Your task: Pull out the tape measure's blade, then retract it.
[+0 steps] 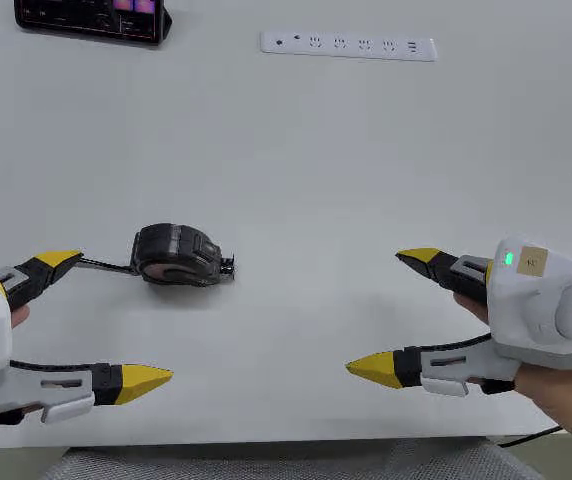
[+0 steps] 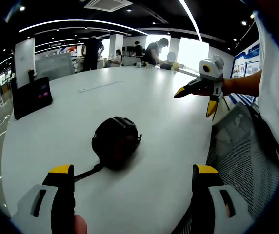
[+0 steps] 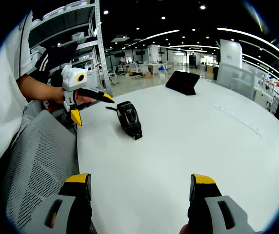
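We see the tape measure (image 1: 178, 256) lying on the white worktop (image 1: 316, 150), at about 1 o'clock from our left claw (image 1: 126, 315), its strap (image 1: 106, 265) trailing toward that claw's far jaw tip. The left claw gapes wide, gripping nothing. Our right claw (image 1: 373, 312), equally wide and empty, sits well apart at the tape measure's 3 o'clock

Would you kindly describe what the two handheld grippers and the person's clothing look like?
The left gripper and right gripper match: white housings, black jaws ending in pointed yellow tips, and a green light on each. The right one carries tan stickers. The person wears a white short-sleeved top.
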